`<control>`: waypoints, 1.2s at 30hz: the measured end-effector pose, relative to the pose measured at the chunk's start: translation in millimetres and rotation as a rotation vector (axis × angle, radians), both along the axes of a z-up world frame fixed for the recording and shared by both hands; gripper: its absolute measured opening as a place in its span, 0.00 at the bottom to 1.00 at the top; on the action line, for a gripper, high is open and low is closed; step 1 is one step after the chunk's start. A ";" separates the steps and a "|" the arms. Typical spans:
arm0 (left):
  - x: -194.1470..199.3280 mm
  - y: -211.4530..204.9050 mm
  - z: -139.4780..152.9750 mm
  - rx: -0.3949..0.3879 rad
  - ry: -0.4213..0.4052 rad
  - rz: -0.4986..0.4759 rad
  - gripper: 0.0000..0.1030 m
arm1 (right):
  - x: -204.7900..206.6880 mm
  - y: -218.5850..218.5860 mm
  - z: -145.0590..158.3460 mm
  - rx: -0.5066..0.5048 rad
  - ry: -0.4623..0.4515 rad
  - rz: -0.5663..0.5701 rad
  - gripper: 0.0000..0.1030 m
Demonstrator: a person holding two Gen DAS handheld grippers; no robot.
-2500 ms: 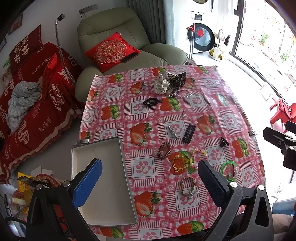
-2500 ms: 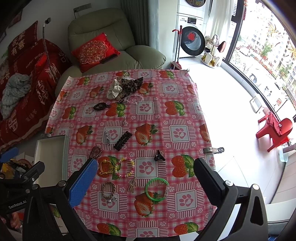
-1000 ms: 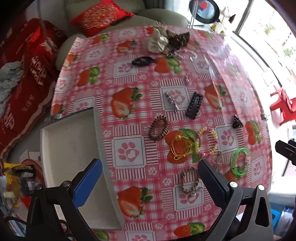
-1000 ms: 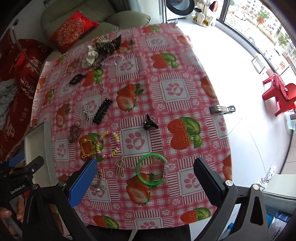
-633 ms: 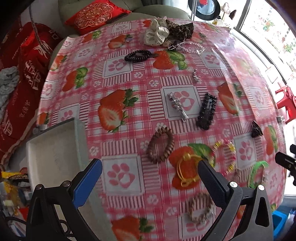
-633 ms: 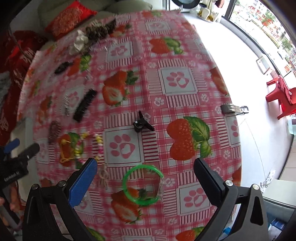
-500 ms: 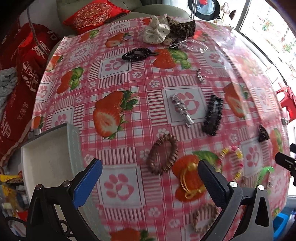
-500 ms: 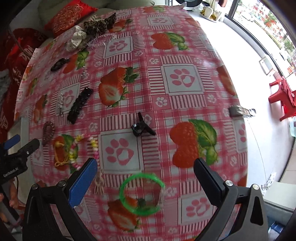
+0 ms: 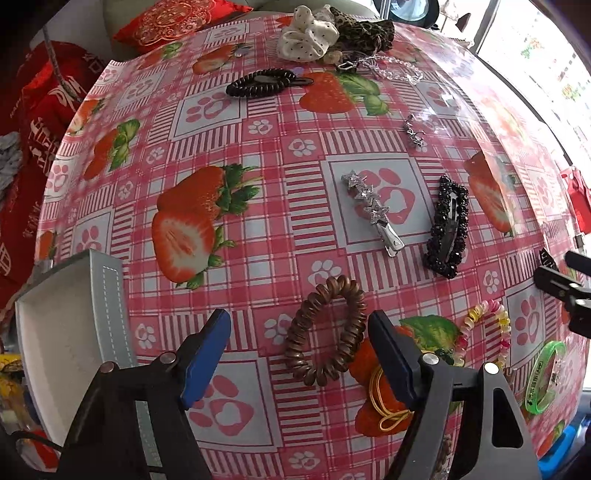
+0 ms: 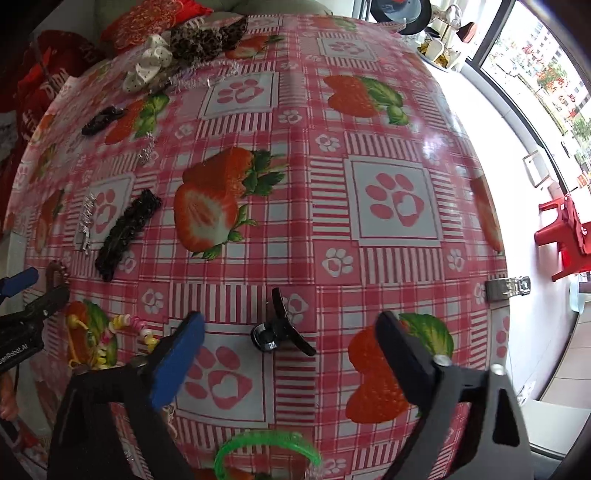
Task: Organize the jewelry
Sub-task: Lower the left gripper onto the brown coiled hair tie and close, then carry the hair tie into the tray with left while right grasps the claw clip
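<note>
Left wrist: our left hand-held gripper (image 9: 297, 350) gapes empty around the brown coil tie (image 9: 325, 330). Right hand-held gripper (image 10: 290, 341) wide, empty, over the black claw clip (image 10: 280, 332). Tray (image 9: 55, 332) at counter's left edge empty; all sorting remains.

The table is covered by a pink checked tablecloth (image 9: 280, 155) printed with strawberries and paw prints; the cloth reaches every visible table edge. A metal clip (image 10: 508, 288) grips the cloth at the right edge. Behind the far edge lies a red embroidered cushion (image 9: 173, 20) on pale green upholstery, apparently an armchair, though only a small part shows. To the left, red fabric with white characters (image 9: 35, 122) is draped beside the table. On the floor to the right stands a red plastic chair (image 10: 567, 236), well apart from the table. A large window (image 10: 543, 70) fills the upper right, showing buildings and trees outside.
</note>
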State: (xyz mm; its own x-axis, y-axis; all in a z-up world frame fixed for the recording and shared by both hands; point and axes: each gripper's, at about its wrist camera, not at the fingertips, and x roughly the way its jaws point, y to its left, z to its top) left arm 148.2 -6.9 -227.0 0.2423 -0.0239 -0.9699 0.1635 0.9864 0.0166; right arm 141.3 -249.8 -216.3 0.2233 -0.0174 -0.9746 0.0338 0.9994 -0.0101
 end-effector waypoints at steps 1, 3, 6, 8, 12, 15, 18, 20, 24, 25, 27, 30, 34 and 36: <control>0.4 -0.7 -1.8 -0.007 0.004 -0.003 0.69 | 0.9 1.6 -3.5 -0.006 0.010 0.006 0.77; -0.1 -1.5 -1.9 -0.003 -0.008 -0.007 0.66 | 1.8 3.3 -8.5 -0.009 0.025 0.010 0.71; -5.3 -7.1 0.2 -0.021 -0.022 -0.030 0.47 | 0.5 6.3 -7.6 -0.017 0.003 0.018 0.58; -8.4 -10.1 2.1 -0.022 -0.025 -0.037 0.41 | -0.3 9.2 -5.7 -0.035 -0.010 0.031 0.37; -9.2 -8.7 4.3 -0.050 -0.023 -0.023 0.28 | 2.7 11.4 -3.9 -0.053 -0.017 0.028 0.24; -14.5 -7.1 8.2 -0.075 -0.023 -0.010 0.28 | 1.8 8.0 -2.7 -0.023 -0.021 0.011 0.23; -15.9 -5.0 16.2 -0.088 -0.038 -0.008 0.28 | -3.8 -2.3 3.1 0.040 -0.014 -0.020 0.23; -19.0 -4.2 25.1 -0.101 -0.049 -0.003 0.28 | -3.8 -9.5 8.3 0.074 -0.014 -0.036 0.23; -26.0 1.1 41.7 -0.129 -0.069 0.016 0.28 | -3.0 -14.4 20.3 0.123 -0.024 -0.041 0.23; -27.4 3.6 45.9 -0.135 -0.076 0.020 0.28 | -4.8 -16.0 24.6 0.132 -0.024 -0.040 0.23; -31.3 9.0 54.3 -0.145 -0.087 0.034 0.28 | -6.6 -9.8 32.1 0.147 -0.031 -0.029 0.23; -38.6 23.0 65.5 -0.158 -0.098 0.067 0.28 | -13.4 11.9 42.2 0.168 -0.041 0.001 0.23; -51.2 50.2 80.3 -0.166 -0.114 0.127 0.28 | -15.9 48.1 55.5 0.199 -0.051 0.055 0.23; -58.1 70.5 87.4 -0.164 -0.124 0.165 0.28 | -13.2 67.4 64.4 0.229 -0.054 0.090 0.23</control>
State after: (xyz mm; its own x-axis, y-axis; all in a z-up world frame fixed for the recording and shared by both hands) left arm 90.1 63.6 -139.6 0.3725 -0.1282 -0.9191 0.0068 0.9908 -0.1354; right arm 128.1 -182.4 -151.9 0.2658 0.2247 -0.9375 -0.0610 0.9744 0.2163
